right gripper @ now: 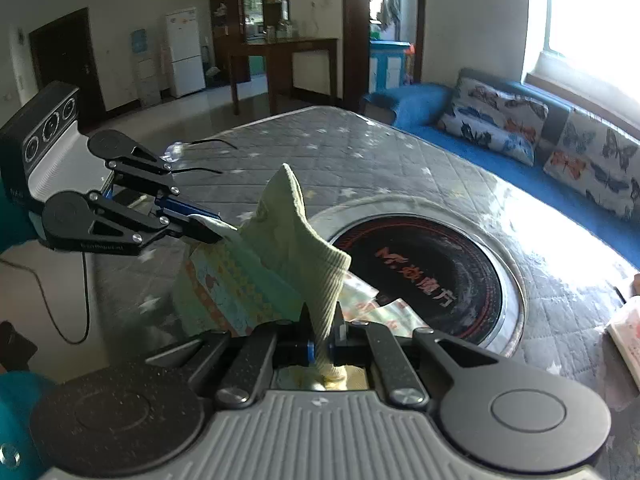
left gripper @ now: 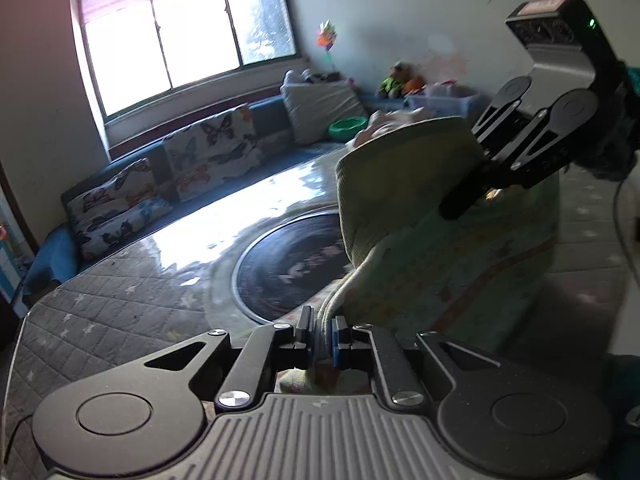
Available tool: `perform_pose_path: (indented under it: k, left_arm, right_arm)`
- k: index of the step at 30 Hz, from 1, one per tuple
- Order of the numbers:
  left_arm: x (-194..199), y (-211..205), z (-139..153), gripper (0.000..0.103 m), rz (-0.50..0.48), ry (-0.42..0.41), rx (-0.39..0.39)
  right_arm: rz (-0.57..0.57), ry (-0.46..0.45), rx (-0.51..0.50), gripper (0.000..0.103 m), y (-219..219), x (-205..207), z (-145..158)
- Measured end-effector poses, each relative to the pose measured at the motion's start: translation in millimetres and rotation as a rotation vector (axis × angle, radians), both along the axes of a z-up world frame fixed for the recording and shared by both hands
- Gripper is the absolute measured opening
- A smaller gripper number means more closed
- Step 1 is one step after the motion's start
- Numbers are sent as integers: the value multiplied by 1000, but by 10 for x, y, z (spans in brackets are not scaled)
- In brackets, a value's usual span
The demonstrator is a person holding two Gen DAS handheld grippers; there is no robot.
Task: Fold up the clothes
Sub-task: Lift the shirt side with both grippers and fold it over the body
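A small garment (right gripper: 280,248) hangs lifted between the two grippers, above the quilted grey surface (right gripper: 360,148). The left gripper (left gripper: 322,332) has its jaws pinching one ribbed, pale green edge; the right gripper (right gripper: 325,334) has its jaws pressed on the other ribbed band. The body is soft printed cloth with orange and yellow patterns. Beneath it sits a round, glossy black disc (right gripper: 432,264) ringed in metal.
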State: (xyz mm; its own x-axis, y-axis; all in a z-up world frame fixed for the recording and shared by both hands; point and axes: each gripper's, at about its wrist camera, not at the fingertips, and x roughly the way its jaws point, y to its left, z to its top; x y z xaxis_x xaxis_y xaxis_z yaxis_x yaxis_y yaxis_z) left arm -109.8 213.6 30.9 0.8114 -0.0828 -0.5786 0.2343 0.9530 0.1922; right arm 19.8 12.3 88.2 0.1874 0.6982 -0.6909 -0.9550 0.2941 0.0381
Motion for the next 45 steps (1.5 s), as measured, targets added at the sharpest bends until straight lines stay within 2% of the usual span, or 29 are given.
perform_pose_path:
  k: [7,11,15,19,23,25,29,32,36,41,45]
  left_arm:
    - [552,218,-329,9,70,86,-21]
    - [732,296,-479,9,108,119,-35]
    - [822,327,-498,10,120,139,-39]
    - [935,352,-390,15,114,125,-10]
    - [1104,437,-398,26,164,119,-16]
    - [1169,481,-444,27,196,122,-26]
    - [1227,582,-505,33,281,109,-54]
    - [1229,674,-490,33,338,86,-83]
    - [1224,729,-421,33,389,58,-83]
    - [1145,590,-288,33,324,26,-108]
    - [1227,331,-326,33,205,68,-147]
  right_arm:
    - [-49,21,-37,5,342,469,-371]
    - [-94,42,-37,5,451,610,-633]
    - [-147,74,-17,6,467,695,-841]
    - [-191,82,-1,6,453,719,-932]
    - [-249,91,24,6,431,755,-983]
    - [-282,84,25,7,441,769,-1012]
    - [-350,65,20,14,471,798,-1065]
    - [-393,48,22,25,466,835,-1073]
    - [-442,49,46,33,399,884,-1045]
    - [-471,-13,93,33,355,774,-906]
    - [-405,-2,105,32,455,706,-828]
